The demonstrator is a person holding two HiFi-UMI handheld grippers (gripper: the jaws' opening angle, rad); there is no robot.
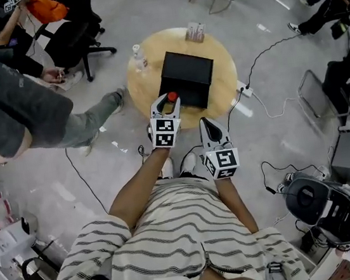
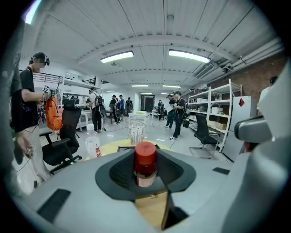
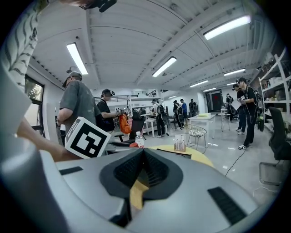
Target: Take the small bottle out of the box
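A small bottle [image 1: 172,96] with a red cap is held upright just above the near edge of the open black box [image 1: 186,77] on the round wooden table [image 1: 145,85]. My left gripper [image 1: 170,101] is shut on it. The left gripper view shows the bottle [image 2: 145,164] clamped between the dark pads, red cap on top. My right gripper [image 1: 205,124] hangs over the table's near rim, right of the left one, shut with nothing in it. In the right gripper view its jaws [image 3: 142,154] meet in a closed seam.
On the table's far left stands a clear water bottle [image 1: 139,56], and a small rack [image 1: 195,32] is at its far edge. A seated person [image 1: 17,106] and an office chair [image 1: 78,37] are at the left. Cables [image 1: 266,102] trail on the floor to the right.
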